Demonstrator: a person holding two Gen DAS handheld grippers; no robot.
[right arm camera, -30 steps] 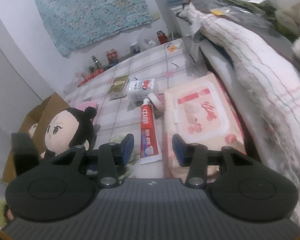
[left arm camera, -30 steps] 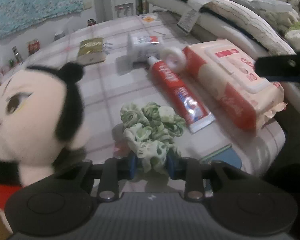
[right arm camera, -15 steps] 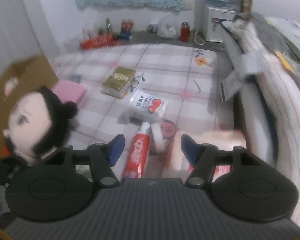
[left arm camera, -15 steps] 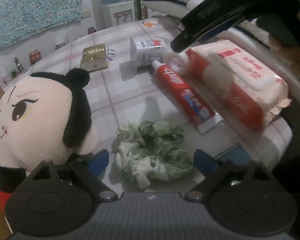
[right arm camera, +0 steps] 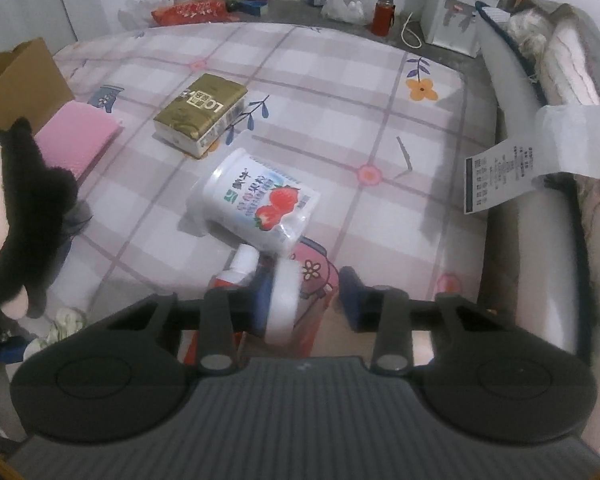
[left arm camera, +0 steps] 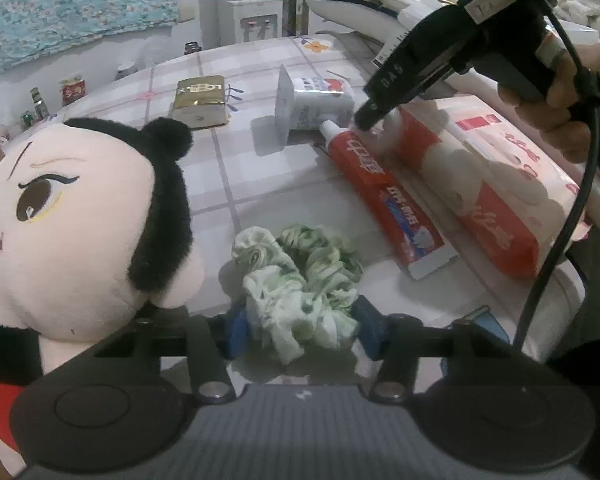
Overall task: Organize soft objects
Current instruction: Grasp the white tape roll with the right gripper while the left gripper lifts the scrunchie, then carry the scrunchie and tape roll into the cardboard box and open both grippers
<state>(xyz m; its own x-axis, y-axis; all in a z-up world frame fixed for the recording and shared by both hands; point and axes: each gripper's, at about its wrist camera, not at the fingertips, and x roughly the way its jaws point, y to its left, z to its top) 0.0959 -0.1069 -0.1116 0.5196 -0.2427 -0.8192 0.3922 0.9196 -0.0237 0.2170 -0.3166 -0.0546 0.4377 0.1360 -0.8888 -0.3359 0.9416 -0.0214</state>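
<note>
A green-and-white scrunchie [left arm camera: 300,276] lies on the checked cloth between the blue pads of my left gripper [left arm camera: 300,330]. Its jaws are closing and both pads press the scrunchie's near end. A big plush doll [left arm camera: 80,216] with black hair leans just left of it. My right gripper [right arm camera: 306,300], held by a hand, points down at the toothpaste cap. Its jaws are closing around a small white roll [right arm camera: 286,300]. The roll stands against the left pad, with a gap to the right pad. In the left wrist view the right gripper [left arm camera: 366,122] shows at the top right.
A red toothpaste tube [left arm camera: 384,196] and a wet-wipes pack [left arm camera: 488,184] lie right of the scrunchie. A strawberry-print pouch [right arm camera: 260,204], a gold packet [right arm camera: 202,110] and a pink pad [right arm camera: 78,136] lie farther back. A cardboard box [right arm camera: 16,76] stands left, rolled bedding [right arm camera: 540,240] right.
My left jaws let the scrunchie go, opened wide, then closed in on it again. My right gripper swung from above the wipes down to the white roll, and its jaws narrowed.
</note>
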